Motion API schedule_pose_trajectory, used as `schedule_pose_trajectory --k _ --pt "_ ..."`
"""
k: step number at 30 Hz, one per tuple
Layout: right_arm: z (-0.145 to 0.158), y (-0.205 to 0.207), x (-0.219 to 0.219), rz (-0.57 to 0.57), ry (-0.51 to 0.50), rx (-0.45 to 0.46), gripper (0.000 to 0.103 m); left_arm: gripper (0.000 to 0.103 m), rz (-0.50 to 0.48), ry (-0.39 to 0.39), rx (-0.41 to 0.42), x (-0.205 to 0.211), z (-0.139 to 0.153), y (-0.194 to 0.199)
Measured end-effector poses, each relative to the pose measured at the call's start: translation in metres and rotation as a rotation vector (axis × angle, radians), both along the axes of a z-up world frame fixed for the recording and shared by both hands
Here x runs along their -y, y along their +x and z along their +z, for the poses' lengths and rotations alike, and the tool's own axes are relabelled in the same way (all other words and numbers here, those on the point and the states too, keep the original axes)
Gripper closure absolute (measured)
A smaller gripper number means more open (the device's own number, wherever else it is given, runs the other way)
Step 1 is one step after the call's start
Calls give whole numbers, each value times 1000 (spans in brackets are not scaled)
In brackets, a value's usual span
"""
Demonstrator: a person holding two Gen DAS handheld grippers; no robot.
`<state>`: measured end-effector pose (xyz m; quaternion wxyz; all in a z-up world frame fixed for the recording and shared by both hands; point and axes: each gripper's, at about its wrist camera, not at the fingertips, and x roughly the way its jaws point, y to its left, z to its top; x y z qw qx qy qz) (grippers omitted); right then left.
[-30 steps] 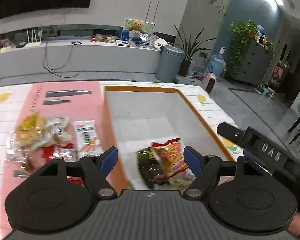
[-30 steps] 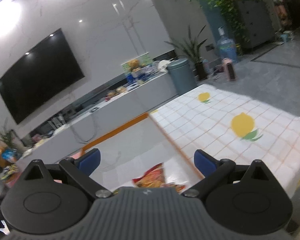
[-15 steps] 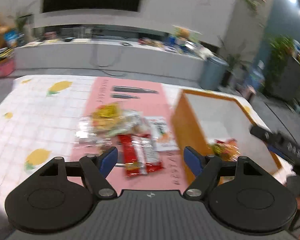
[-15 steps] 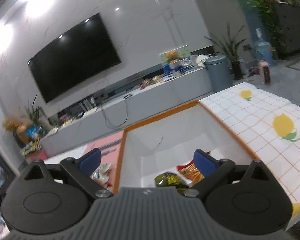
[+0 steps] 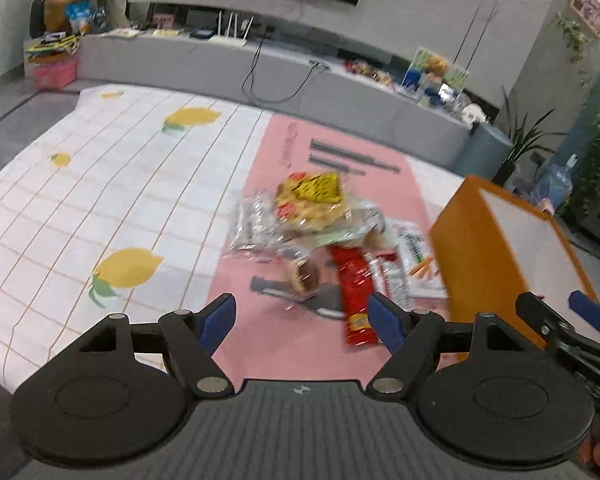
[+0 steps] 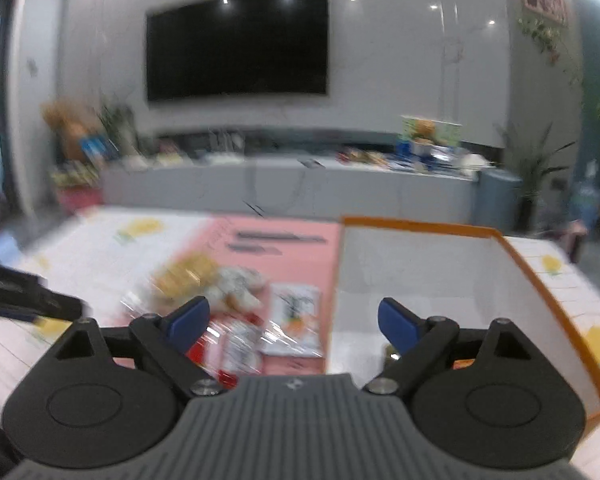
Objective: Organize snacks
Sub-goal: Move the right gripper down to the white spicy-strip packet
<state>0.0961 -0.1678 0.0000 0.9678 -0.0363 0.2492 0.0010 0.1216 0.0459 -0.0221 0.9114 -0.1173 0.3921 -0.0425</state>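
1. Left gripper (image 5: 302, 318) tips down at the worktop (image 5: 100, 200), jaws spread wide with nothing between them. They sit low centre in the left view, just short of the snack pile (image 5: 324, 236).
2. Right gripper (image 6: 294, 320) points flatter, jaws closing but empty, straddling the box (image 6: 540, 280) wall in its own view. In the left view only one blue pad of it pokes in at the lower right edge.
3. Snacks lie in a heap on the pink mat (image 5: 268, 320), mid-frame, just left of the box. The right view is smeared, so the packets are mushy there. A couple more packets sit inside the box, mostly hidden behind the right gripper's body.
4. Pile is crinkly clear plastic plus a yellow bag (image 5: 312, 196) on top and a long shiny red pack (image 5: 354, 292). Box is orange outside, white inside, straight-walled. Worktop cloth is white check with lemons.
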Motion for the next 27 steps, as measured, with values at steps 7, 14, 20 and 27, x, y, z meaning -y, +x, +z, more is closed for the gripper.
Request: schedule_pose_trajectory --k 7,14,20,27 --pt "-9 7 -14 18 1 91 24 15 13 -51 -41 -11 -8 11" --pt "-21 32 -54 84 -26 52 64 15 38 -9 -24 -13 -9 28" --pt "-50 75 -74 52 -67 -57 85 16 47 -78 -35 -29 -7 35" --pt "-75 137 -80 -120 -148 -140 103 16 102 -147 -52 -49 -2 42"
